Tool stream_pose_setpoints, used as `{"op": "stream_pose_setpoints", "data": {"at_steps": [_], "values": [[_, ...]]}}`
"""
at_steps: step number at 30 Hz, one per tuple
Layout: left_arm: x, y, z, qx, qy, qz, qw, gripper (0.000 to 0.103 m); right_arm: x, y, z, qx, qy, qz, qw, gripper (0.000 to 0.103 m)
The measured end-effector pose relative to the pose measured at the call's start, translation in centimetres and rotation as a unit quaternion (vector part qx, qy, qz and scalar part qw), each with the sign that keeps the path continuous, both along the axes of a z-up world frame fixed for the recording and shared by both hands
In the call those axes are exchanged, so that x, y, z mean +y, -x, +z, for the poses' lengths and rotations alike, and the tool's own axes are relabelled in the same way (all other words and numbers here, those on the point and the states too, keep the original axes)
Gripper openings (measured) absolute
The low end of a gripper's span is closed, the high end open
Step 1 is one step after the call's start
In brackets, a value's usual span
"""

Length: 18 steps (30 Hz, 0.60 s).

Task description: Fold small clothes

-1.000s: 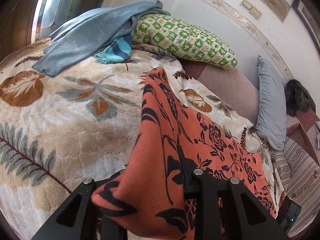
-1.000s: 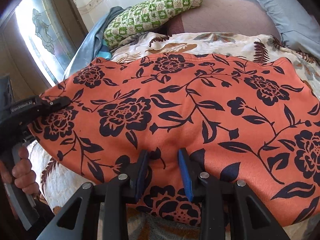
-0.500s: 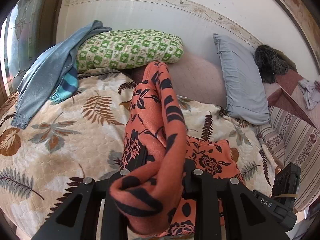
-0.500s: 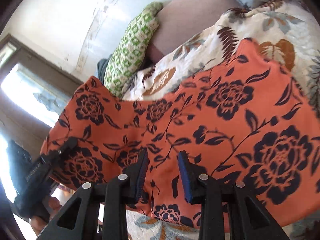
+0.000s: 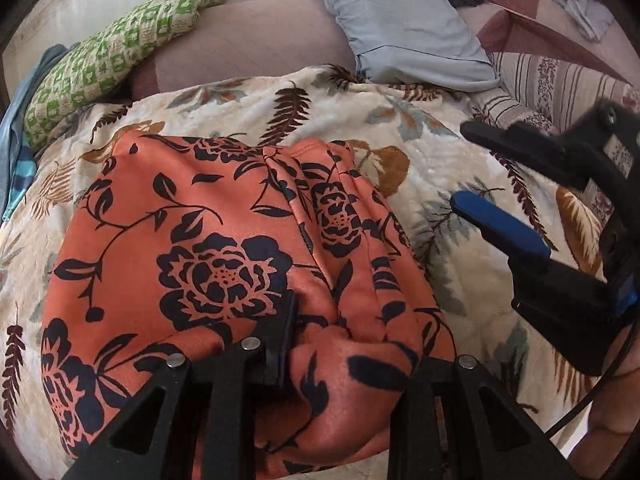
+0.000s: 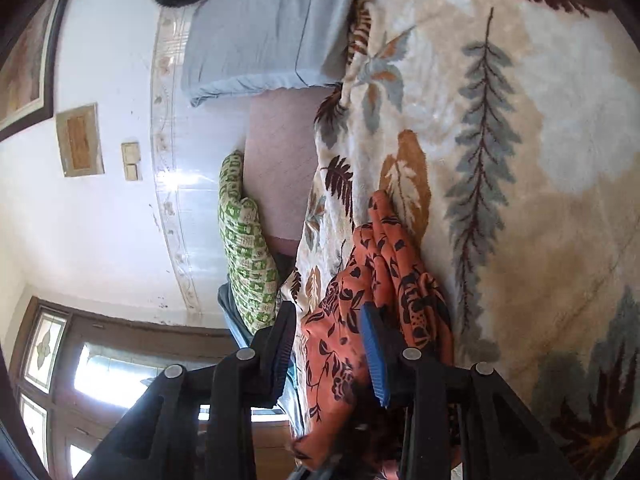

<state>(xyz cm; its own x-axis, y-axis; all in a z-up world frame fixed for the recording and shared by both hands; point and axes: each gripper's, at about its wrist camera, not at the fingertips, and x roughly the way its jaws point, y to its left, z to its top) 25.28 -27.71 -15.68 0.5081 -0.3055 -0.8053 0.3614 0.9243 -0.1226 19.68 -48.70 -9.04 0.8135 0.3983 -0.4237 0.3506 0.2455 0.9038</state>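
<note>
An orange garment with black flowers (image 5: 200,240) lies doubled over on the leaf-patterned blanket (image 5: 432,120). My left gripper (image 5: 352,340) is shut on a bunched edge of it at the near side, and the cloth drapes over and hides its right finger. My right gripper (image 5: 464,164) hovers over the blanket just right of the garment. Its jaws are opening, with only blanket showing between the black finger and the blue pad. In the right wrist view, rolled on its side, the garment (image 6: 384,248) shows past the right gripper (image 6: 328,320).
A green checked pillow (image 5: 108,60) and a grey-blue pillow (image 5: 400,28) lie along the wall at the back. Blue clothes (image 5: 12,140) sit at the far left edge, striped bedding (image 5: 560,80) at the right. A window (image 6: 48,360) stands beyond the bed.
My left gripper swung the held edge across, and the spread garment now lies doubled on the blanket. The right gripper rolled onto its side and came clear of the cloth.
</note>
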Motion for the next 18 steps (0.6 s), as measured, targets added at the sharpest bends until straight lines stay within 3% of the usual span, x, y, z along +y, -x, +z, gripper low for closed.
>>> {"op": "stream_pose_setpoints", "data": {"at_steps": [2, 4, 7, 9, 11, 14, 16, 18], "values": [[0.6, -0.4, 0.3, 0.006, 0.016, -0.002, 0.9999, 0.026, 0.1, -0.6, 0.2, -0.009, -0.007, 0.013, 1.0, 0.037], [1.7, -1.2, 1.0, 0.025, 0.055, 0.002, 0.9982, 0.028, 0.3, -1.3, 0.4, -0.009, -0.009, 0.031, 0.999, 0.037], [3.3, -1.2, 2.7, 0.025, 0.091, -0.007, 0.9955, 0.04, 0.9, -2.3, -0.3, 0.003, -0.014, 0.047, 0.999, 0.038], [4.4, -0.6, 4.2, 0.013, 0.11, -0.013, 0.9938, 0.061, 1.2, -2.6, -0.8, 0.015, -0.012, 0.053, 0.998, 0.038], [5.7, 0.5, 6.3, -0.023, 0.127, -0.022, 0.9914, 0.074, 1.5, -3.1, -1.0, 0.029, -0.003, 0.06, 0.998, 0.038], [7.3, 1.4, 9.0, -0.082, 0.107, -0.024, 0.9906, 0.079, 2.1, -3.6, -1.2, 0.044, 0.014, 0.07, 0.996, 0.039], [8.6, 1.1, 9.8, -0.104, 0.089, -0.021, 0.9904, 0.082, 2.8, -4.0, -1.6, 0.057, 0.013, 0.08, 0.995, 0.061], [10.1, 0.3, 9.4, -0.113, 0.042, 0.007, 0.9927, 0.083, 3.2, -4.2, -2.0, 0.07, 0.02, 0.083, 0.994, 0.065]]}}
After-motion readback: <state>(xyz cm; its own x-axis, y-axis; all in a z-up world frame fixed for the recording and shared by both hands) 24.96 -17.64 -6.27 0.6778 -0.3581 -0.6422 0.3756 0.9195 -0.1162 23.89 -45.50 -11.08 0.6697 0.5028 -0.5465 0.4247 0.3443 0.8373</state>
